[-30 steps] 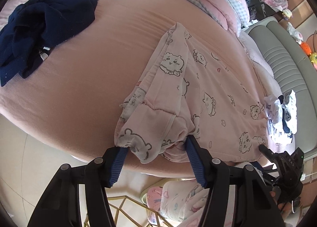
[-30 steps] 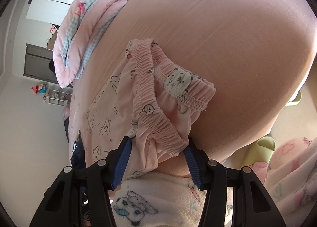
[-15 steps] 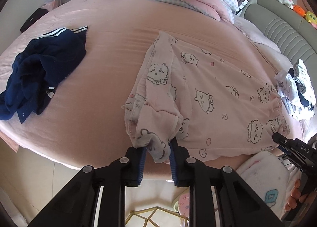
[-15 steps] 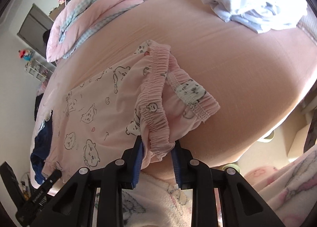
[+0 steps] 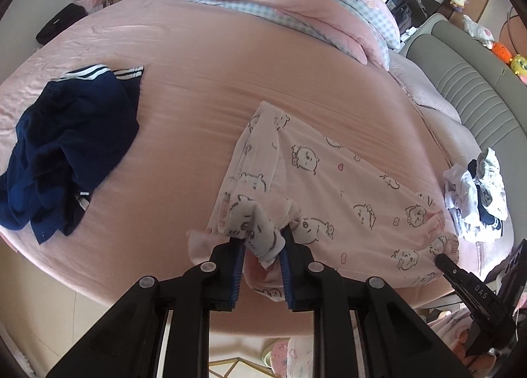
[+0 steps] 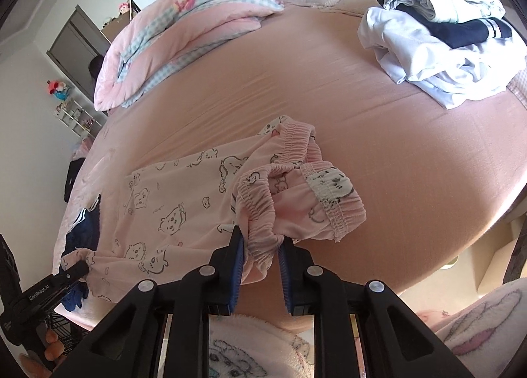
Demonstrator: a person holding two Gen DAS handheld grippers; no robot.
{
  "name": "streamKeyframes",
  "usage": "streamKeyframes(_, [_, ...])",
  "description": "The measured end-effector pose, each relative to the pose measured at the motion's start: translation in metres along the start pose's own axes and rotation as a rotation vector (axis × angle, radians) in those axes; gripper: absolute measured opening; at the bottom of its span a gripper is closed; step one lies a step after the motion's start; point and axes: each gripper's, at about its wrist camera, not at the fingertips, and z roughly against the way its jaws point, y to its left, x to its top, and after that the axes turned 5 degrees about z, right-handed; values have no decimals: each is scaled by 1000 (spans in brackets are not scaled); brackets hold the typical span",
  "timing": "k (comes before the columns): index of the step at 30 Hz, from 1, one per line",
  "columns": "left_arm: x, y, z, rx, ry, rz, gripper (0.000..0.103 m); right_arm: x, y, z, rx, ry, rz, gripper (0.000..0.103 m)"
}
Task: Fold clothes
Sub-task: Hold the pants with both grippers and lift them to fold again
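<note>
With our left gripper (image 5: 262,254) clenched on the pink pajama pants' (image 5: 346,193) cuffs and right gripper (image 6: 261,254) on their waistband (image 6: 263,210), we should keep them taut and level.

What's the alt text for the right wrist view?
The right gripper is shut on the elastic waistband of pink cartoon-print pyjama trousers spread on a pink bed. A pile of white and navy clothes lies at the far right, a folded quilt at the far left.
</note>
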Motion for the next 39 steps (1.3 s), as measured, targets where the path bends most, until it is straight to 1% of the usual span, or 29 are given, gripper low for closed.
streamKeyframes(4, [16,-7,-4,-33,1,9,17,10,2,1,15,-7,-7,18])
streamKeyframes(9, [27,-14,-8,-40,-22,1,14,18,1,5,40,-8,-29,18])
streamKeyframes(11, [32,-15,-8,-47,-27,6,14,21,2,6,43,0,-27,18])
streamKeyframes(14, [42,-20,-10,-38,-37,-7,14,25,3,7,58,-1,-31,18])
streamKeyframes(16, [49,-23,-12,-48,-37,-9,14,28,3,6,65,1,-37,18])
streamKeyframes(19, [59,-27,-15,-57,-39,-14,14,35,1,2,74,28,-69,18])
streamKeyframes(23, [72,-34,-20,-47,-57,-30,14,40,-4,-5,103,43,-124,18])
streamKeyframes(27, [84,-39,-26,-48,-67,-40,14,46,-3,-8,92,44,-118,18])
streamKeyframes(31, [99,-39,-35,-96,-40,17,14,55,-2,-18,65,81,-141,18])
streamKeyframes(34, [108,-46,-38,-79,-63,-3,14,61,-4,-25,56,98,-168,18])
streamKeyframes(39, [118,-52,-50,-71,-61,-22,14,70,-6,-31,49,92,-177,18])
